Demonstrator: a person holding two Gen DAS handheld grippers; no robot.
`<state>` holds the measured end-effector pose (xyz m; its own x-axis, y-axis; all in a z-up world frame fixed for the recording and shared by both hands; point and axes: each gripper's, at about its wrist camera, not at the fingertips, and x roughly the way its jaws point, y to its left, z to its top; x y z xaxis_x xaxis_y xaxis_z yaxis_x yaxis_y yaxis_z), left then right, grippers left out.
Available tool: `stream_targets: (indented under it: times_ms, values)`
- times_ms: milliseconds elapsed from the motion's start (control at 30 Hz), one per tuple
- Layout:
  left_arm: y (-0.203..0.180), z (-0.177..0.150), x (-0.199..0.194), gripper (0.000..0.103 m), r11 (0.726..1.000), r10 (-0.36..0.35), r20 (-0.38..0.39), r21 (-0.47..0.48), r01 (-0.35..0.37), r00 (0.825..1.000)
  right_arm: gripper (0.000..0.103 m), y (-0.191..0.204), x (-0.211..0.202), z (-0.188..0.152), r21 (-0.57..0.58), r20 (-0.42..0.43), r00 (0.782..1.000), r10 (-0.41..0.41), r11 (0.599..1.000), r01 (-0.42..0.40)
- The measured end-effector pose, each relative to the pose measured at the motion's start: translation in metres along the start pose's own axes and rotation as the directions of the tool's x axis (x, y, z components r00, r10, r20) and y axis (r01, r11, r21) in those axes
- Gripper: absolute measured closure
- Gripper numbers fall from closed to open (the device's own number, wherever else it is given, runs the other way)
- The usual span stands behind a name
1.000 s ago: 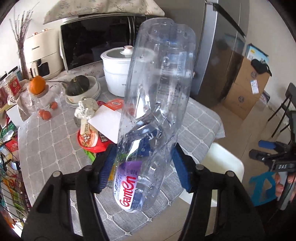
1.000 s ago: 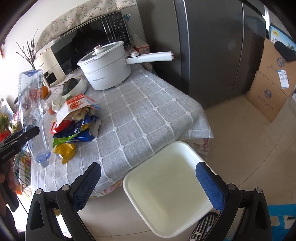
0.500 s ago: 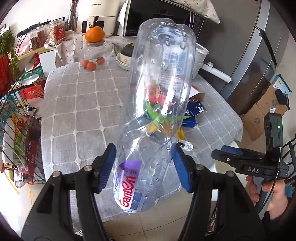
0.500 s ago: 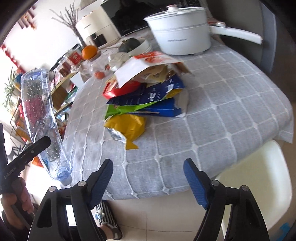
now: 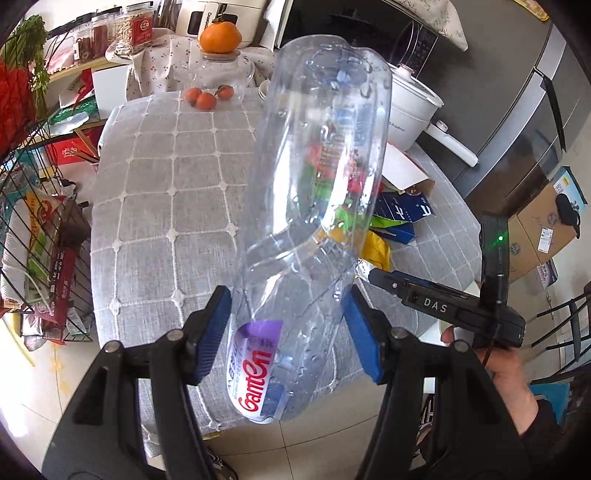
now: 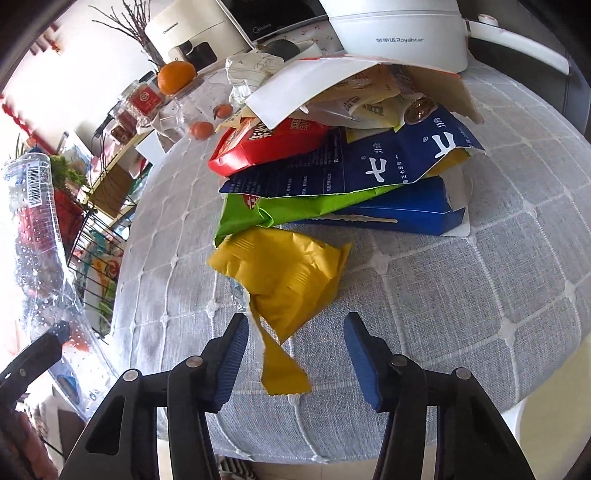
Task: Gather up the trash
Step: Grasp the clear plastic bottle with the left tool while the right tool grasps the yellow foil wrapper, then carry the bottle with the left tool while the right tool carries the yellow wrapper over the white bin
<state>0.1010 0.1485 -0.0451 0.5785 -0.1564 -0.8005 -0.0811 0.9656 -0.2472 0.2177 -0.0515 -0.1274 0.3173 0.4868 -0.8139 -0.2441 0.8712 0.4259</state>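
Observation:
My left gripper (image 5: 288, 328) is shut on a large clear plastic bottle (image 5: 314, 206) with a purple and red label, held neck down above the table's near edge. The bottle also shows at the far left of the right wrist view (image 6: 37, 236). My right gripper (image 6: 293, 354) is open, its jaws on either side of the torn tail of a yellow snack bag (image 6: 288, 273). Behind the bag lies a pile of trash: a green wrapper (image 6: 280, 210), blue cartons (image 6: 369, 162), a red packet (image 6: 266, 144) and a white carton (image 6: 314, 88).
A grey checked tablecloth (image 5: 155, 206) covers the table. A white electric pot (image 6: 399, 33), an orange (image 5: 220, 37) on a glass jar, small tomatoes (image 5: 207, 98) and a microwave stand at the back. A wire rack (image 5: 33, 236) stands left. A white stool (image 6: 554, 435) sits below right.
My right gripper has moved in low over the table until its jaws flank the yellow bag. My left gripper has swung left with the bottle still held.

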Motion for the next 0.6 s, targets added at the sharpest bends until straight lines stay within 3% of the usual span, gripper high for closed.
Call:
stream_targets:
  times_ms: [67,100,133,367,600]
  values:
    - [0.000,0.000,0.000,0.039,1.000,0.000,-0.001,-0.002,0.000,1.000,0.063,0.000,0.007,0.000,0.000,-0.013,1.000,0.022,1.000,-0.022]
    - [0.001,0.000,-0.001,0.039,1.000,0.000,0.001,-0.005,0.000,1.000,0.080,0.001,0.010,-0.001,0.000,-0.023,0.999,0.034,0.999,-0.034]
    - [0.001,0.000,-0.001,0.039,1.000,0.000,0.002,-0.008,0.000,1.000,0.082,0.002,0.011,-0.002,0.000,-0.036,0.998,0.049,0.999,-0.049]
    - [-0.004,0.000,-0.006,0.039,1.000,-0.013,0.015,-0.013,0.014,1.000,0.083,0.013,-0.020,-0.004,-0.030,0.009,0.996,0.091,0.995,-0.090]
    - [-0.022,-0.001,-0.010,0.039,0.998,-0.062,0.030,0.002,0.062,0.998,0.083,0.007,-0.080,-0.006,-0.051,0.087,0.990,0.109,0.993,-0.105]
